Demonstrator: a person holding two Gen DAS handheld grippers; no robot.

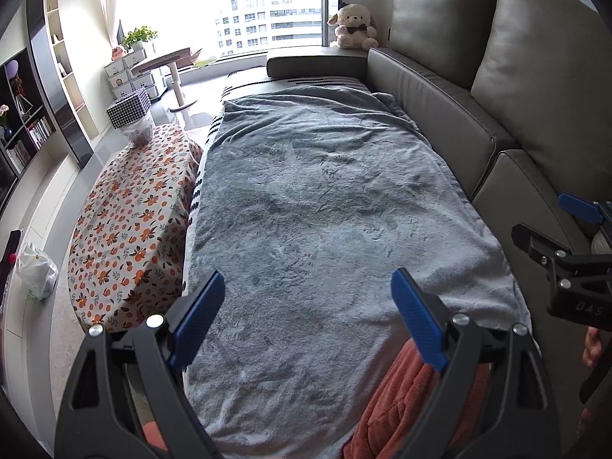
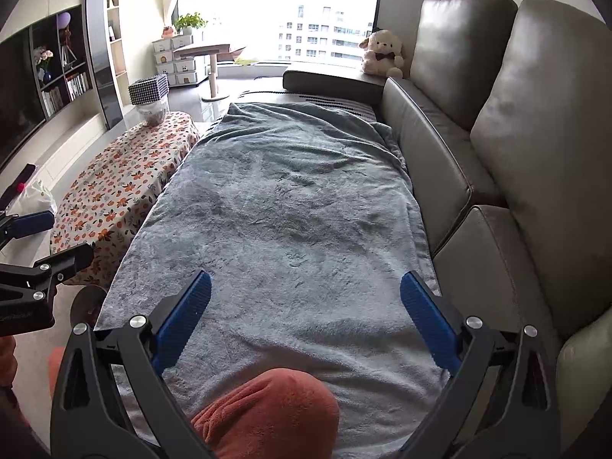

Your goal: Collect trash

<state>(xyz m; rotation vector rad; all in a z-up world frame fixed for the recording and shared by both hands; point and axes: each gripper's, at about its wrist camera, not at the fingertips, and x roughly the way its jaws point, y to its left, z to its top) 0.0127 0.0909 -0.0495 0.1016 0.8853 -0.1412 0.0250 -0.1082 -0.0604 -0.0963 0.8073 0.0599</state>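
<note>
Both jaws are seen spread wide with nothing held between them. From the left wrist view, the left gripper (image 1: 308,321) is held above a grey blanket (image 1: 325,206) that is spread along the seat of a grey leather sofa (image 1: 459,88). An orange-red fleece cloth (image 1: 397,405) is seen beneath the right-hand finger, partly covered by the blanket's near edge. Off to the left of the jaws, a low table under a floral tablecloth (image 1: 134,222) is seen just beside the sofa seat, and further left on the floor a white plastic bag (image 1: 36,271) is lying, well apart from the jaws. Ahead and to the left, at the table's far end, a clear container (image 1: 139,134) is topped by a black-and-white checked box (image 1: 128,107). A plush toy (image 1: 352,26) is seated on the far sofa arm by the window. The right gripper (image 1: 573,244) is visible at the right edge.

From the right wrist view, the right gripper (image 2: 306,317) is likewise poised over the blanket (image 2: 290,199), fingers wide apart and empty. The fleece cloth (image 2: 267,409) is bunched just below the jaws. The left gripper (image 2: 46,244) is seen at the left edge, with the plastic bag (image 2: 34,195) beyond it on the floor.
</note>
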